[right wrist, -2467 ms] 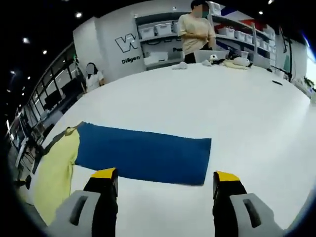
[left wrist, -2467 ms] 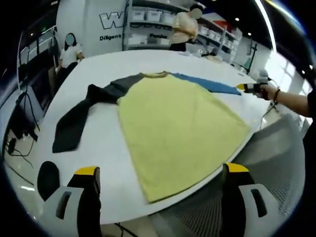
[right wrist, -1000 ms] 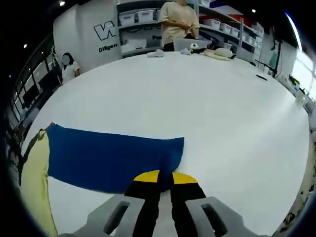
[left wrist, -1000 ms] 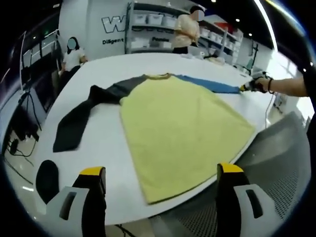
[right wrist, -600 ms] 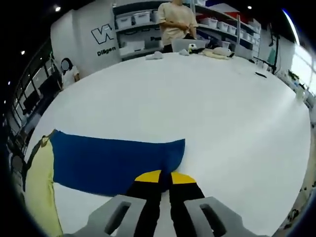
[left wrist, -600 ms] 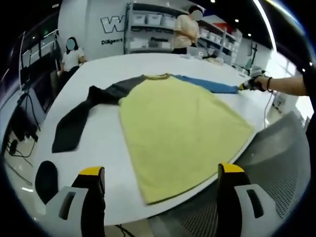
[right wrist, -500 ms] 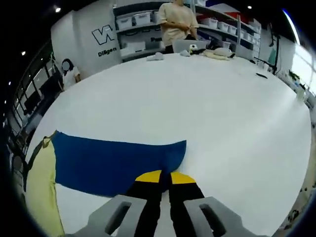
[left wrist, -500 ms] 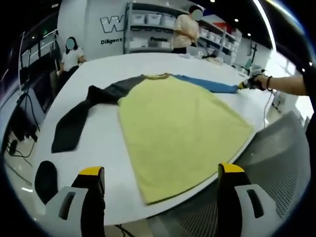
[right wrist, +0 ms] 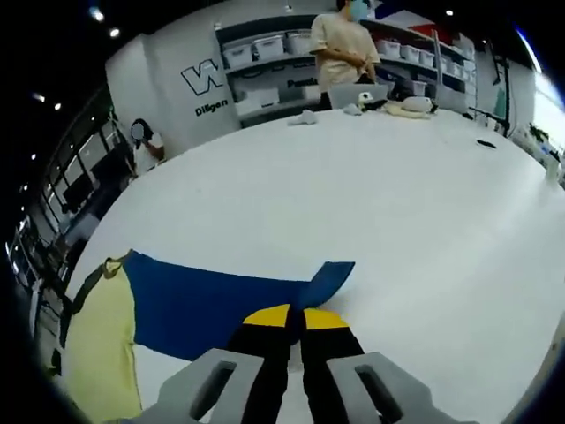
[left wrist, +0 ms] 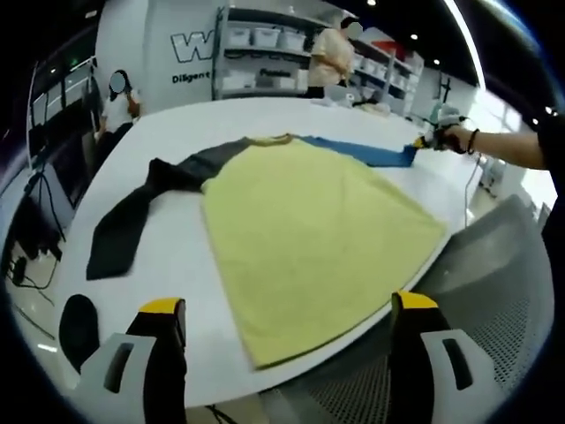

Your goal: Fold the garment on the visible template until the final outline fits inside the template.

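Observation:
A long-sleeved shirt lies flat on the white table (left wrist: 177, 265). Its body (left wrist: 318, 230) is yellow, one sleeve (left wrist: 132, 216) is dark grey, the other sleeve (left wrist: 362, 151) is blue. My left gripper (left wrist: 287, 305) hovers open over the near table edge by the hem, holding nothing. In the right gripper view, my right gripper (right wrist: 291, 318) is shut on the blue sleeve (right wrist: 212, 300) at its cuff end, and the cuff (right wrist: 331, 274) is raised and curled off the table. The left gripper view shows that right gripper (left wrist: 424, 141) in a hand at the sleeve's far end.
A grey mesh chair (left wrist: 499, 291) stands beside the table's near right edge. A standing person (right wrist: 349, 49) and a seated person (right wrist: 146, 141) are at the far side, before shelves of bins (right wrist: 265, 49). A laptop (right wrist: 357, 94) and cloths (right wrist: 410, 108) lie on the far table.
My right gripper went from open to shut on the blue sleeve's cuff, then lifted the cuff off the table. The left gripper stayed open over the hem.

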`<action>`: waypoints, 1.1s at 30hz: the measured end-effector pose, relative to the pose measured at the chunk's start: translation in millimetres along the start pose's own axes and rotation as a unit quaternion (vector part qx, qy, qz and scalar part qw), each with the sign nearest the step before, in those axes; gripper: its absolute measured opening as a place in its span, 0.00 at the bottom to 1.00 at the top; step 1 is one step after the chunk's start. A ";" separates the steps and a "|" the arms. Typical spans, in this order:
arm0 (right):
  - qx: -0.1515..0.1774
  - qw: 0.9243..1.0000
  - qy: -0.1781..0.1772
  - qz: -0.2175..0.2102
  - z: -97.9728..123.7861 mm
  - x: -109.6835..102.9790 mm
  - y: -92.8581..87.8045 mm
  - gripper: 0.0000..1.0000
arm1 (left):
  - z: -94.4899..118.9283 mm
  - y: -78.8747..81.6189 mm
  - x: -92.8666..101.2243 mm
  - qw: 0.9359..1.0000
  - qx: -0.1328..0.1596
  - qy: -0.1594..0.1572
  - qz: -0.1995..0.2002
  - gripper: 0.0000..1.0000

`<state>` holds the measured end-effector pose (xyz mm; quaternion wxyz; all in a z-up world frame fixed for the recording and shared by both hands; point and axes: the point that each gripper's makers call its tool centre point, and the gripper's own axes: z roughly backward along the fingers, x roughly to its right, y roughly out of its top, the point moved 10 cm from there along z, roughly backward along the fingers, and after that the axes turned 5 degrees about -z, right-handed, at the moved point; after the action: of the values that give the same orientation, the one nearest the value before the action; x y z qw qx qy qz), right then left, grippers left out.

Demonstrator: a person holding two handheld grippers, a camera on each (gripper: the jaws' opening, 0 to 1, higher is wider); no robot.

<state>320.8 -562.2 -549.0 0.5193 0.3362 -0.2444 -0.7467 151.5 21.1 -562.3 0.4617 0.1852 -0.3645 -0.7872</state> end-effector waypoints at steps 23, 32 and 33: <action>0.009 0.990 0.079 0.114 -4.8 -94.0 11.9 0.00 | 1.3 1.1 0.8 1.000 0.011 -0.001 0.001 0.92; 0.011 0.983 0.118 0.138 -8.9 -130.1 10.0 0.00 | 1.1 1.1 0.8 1.000 0.014 -0.003 0.002 0.92; 0.010 0.983 0.120 0.141 -9.5 -132.8 9.8 0.00 | 1.0 1.1 1.0 1.000 0.013 -0.003 0.002 0.92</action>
<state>365.1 -440.9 -515.2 0.6417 0.3910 -0.2325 -0.6175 151.0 20.3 -560.7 0.4592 0.1884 -0.3767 -0.7821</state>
